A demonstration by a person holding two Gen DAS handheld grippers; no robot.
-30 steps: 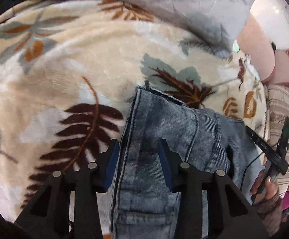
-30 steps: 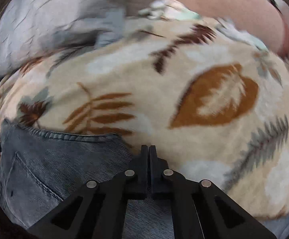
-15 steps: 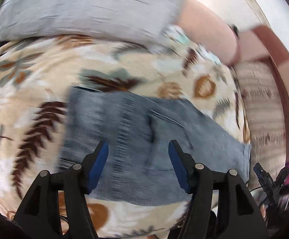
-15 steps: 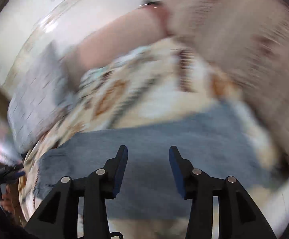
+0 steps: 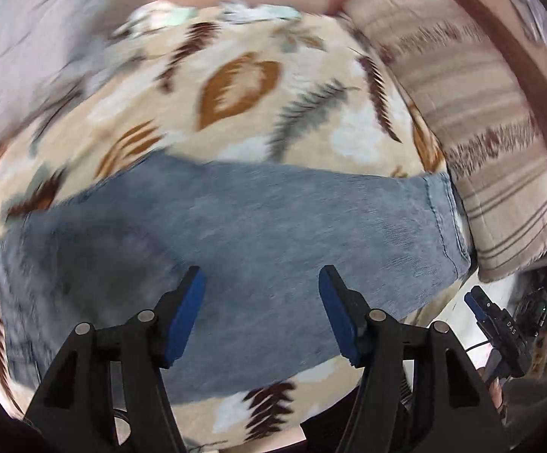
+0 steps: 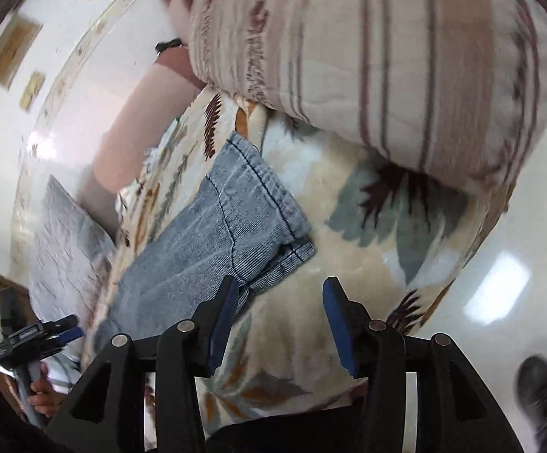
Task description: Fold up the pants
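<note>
Both my left gripper [image 5: 262, 311] and right gripper [image 6: 279, 315] hang wide open, empty; I'd pinch both jeans [image 5: 273, 234] hem layers together.

The left wrist view looks down and forward from close above the faded blue denim pants [image 5: 258, 226], lying across the cream leaf-patterned fleece blanket [image 5: 235, 87], with the striped beige cushion [image 5: 473, 120] at its right edge. The right wrist view faces the pants' hem end [image 6: 213, 226] from near the bed's edge. Both share pants, blanket [image 6: 349, 271] and cushion [image 6: 367, 56]
</note>
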